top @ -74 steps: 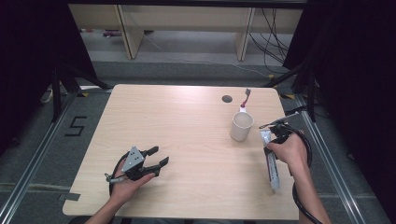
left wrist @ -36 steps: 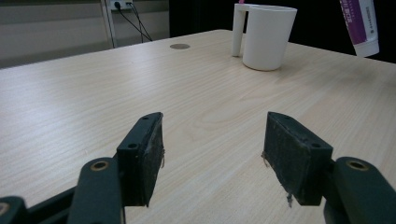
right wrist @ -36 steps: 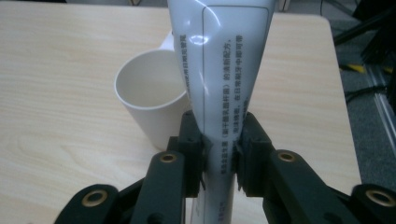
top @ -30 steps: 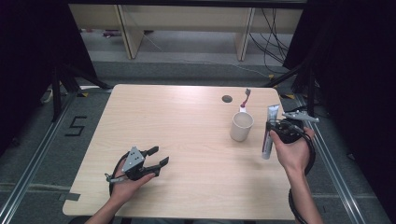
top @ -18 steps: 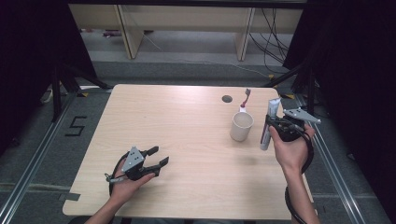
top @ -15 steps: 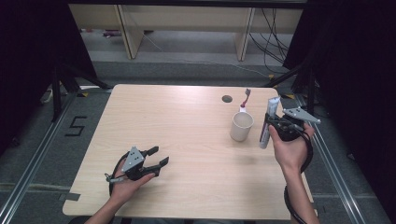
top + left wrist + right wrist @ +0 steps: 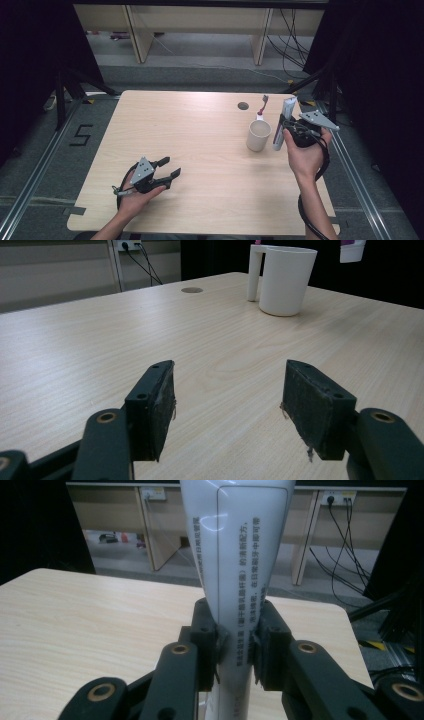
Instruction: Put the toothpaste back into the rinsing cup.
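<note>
A white toothpaste tube (image 7: 287, 108) stands almost upright just right of a white mug (image 7: 258, 136), with my right gripper (image 7: 286, 131) shut on its middle. In the right gripper view both pads squeeze the tube (image 7: 240, 555), which rises out of the right gripper (image 7: 235, 647) with printed text facing me. A toothbrush (image 7: 263, 103) leans out of the mug's far side. My left gripper (image 7: 170, 167) rests open on the table near the front left, holding nothing. In the left gripper view the left gripper (image 7: 227, 405) points at the mug (image 7: 282, 277), with the tube's lower end (image 7: 352, 250) beside it.
The light wooden table (image 7: 190, 130) has a round cable hole (image 7: 243, 105) behind the mug. The tube hangs close to the table's right edge (image 7: 327, 150). Desk legs and cables (image 7: 295, 45) stand on the floor beyond the far edge.
My right gripper has lifted the tube off the table at the right, turned it upright and brought it left, close beside the mug. The left gripper has stayed put.
</note>
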